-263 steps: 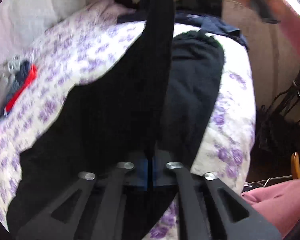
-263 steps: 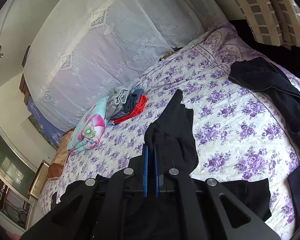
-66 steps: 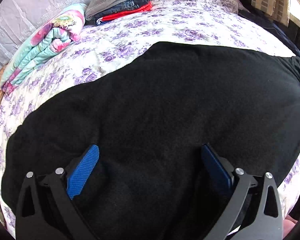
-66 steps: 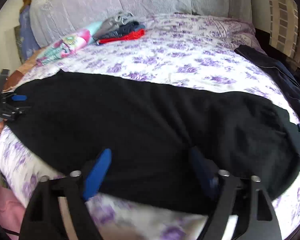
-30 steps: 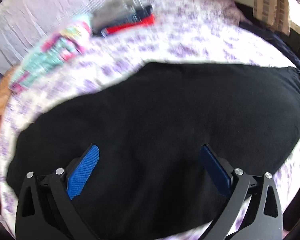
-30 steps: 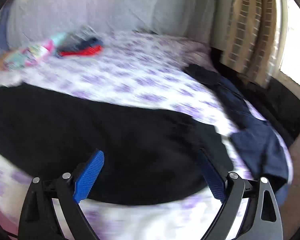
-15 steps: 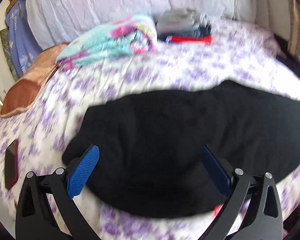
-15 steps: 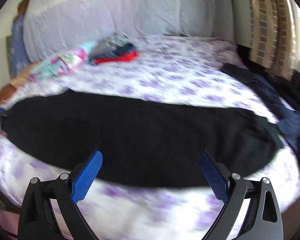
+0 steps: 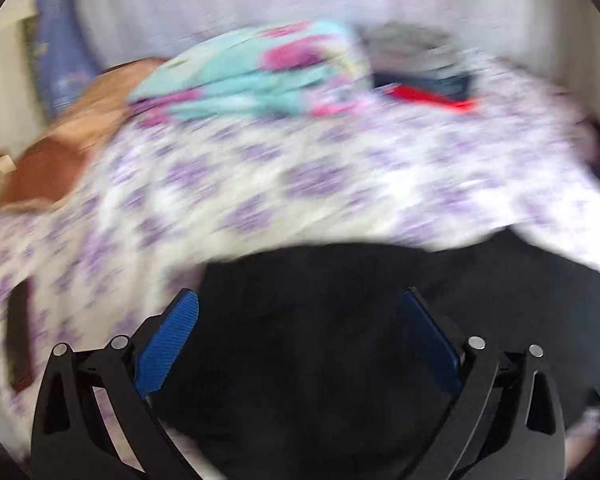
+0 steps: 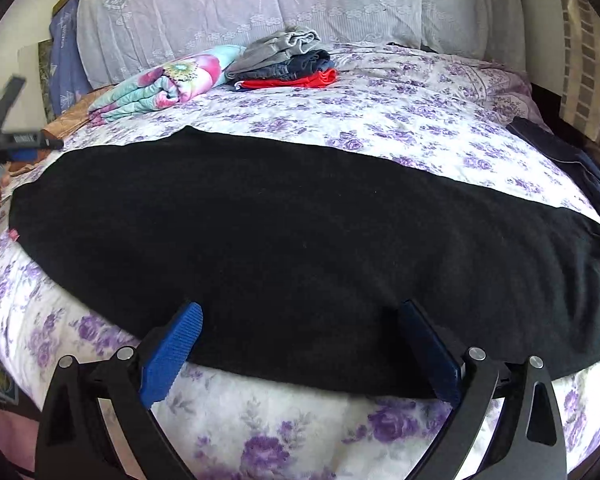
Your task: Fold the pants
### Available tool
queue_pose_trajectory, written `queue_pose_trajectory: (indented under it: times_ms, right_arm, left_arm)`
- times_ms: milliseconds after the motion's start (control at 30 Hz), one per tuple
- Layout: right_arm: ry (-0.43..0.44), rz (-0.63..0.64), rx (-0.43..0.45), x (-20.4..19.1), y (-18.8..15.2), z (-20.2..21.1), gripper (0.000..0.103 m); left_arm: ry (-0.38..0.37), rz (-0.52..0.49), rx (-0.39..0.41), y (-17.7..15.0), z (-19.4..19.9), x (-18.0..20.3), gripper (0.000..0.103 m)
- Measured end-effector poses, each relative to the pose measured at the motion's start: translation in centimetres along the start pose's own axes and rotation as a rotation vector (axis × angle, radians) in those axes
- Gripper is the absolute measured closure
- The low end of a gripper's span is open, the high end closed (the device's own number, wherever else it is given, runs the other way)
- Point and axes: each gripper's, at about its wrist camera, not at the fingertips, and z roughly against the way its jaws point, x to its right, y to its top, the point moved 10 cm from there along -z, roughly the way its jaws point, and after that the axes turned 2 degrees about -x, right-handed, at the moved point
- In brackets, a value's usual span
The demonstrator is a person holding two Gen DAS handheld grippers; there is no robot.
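Observation:
Black pants (image 10: 300,236) lie flat in a long band across the front of the bed, one end at the left, the other at the right edge. My right gripper (image 10: 300,320) hovers open over their near edge, nothing between its blue pads. In the blurred left wrist view, my left gripper (image 9: 298,312) is open above the left end of the pants (image 9: 320,340). The right wrist view shows the left gripper (image 10: 16,144) at the far left, held by a hand, beside the pants' left end.
The bed has a purple floral sheet (image 10: 420,112). A folded floral blanket (image 10: 160,84) and a stack of folded clothes (image 10: 288,64) lie near the white pillows. Dark blue clothing (image 10: 572,160) hangs at the bed's right edge. A dark flat object (image 9: 18,336) lies on the sheet at left.
Both grippers have let go of the pants, which now lie flat. The left gripper swung left toward the pants' end and keeps moving. The right view has steadied over the near edge.

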Motion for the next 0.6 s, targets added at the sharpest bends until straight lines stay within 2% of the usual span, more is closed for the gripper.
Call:
queue_pose_trajectory:
  times_ms: [33,133,200,267,300,367,400,567,600]
  right_arm:
    - [-0.014,0.002,0.001,0.2,-0.4,0.5,0.003]
    - [-0.018,0.000,0.002,0.4,-0.5,1.3,0.003]
    - [-0.005,-0.009,0.006,0.7,-0.6,1.3,0.003]
    - [-0.004,-0.007,0.007,0.7,-0.6,1.4,0.003]
    - [-0.005,-0.003,0.011,0.7,-0.6,1.3,0.003]
    - [0.002,-0.004,0.024,0.7,-0.6,1.3,0.003]
    - [0.006,-0.005,0.030,0.8,-0.6,1.2,0.003]
    - [0.018,-0.008,0.050,0.9,-0.6,1.4,0.003]
    - [0.021,-0.009,0.056,0.9,-0.6,1.5,0.003]
  left_arm:
    - [-0.038,-0.046,0.013,0.8,0.1,2.3,0.005]
    - [-0.027,-0.212,0.020,1.8,-1.9,7.2,0.005]
    - [0.053,-0.302,-0.032,1.5,-4.8,8.6,0.005]
    - [0.162,-0.352,-0.097,0.9,-7.8,7.8,0.004]
    - [0.190,-0.347,-0.130,0.7,-9.0,6.8,0.004]
    - [0.113,-0.252,-0.193,0.4,-9.6,4.9,0.004]
    - [0.105,-0.213,-0.204,0.8,-9.7,3.9,0.004]
    - [0.148,-0.145,-0.176,2.1,-8.3,1.2,0.004]
    - [0.186,-0.145,-0.164,2.2,-7.8,0.9,0.004]
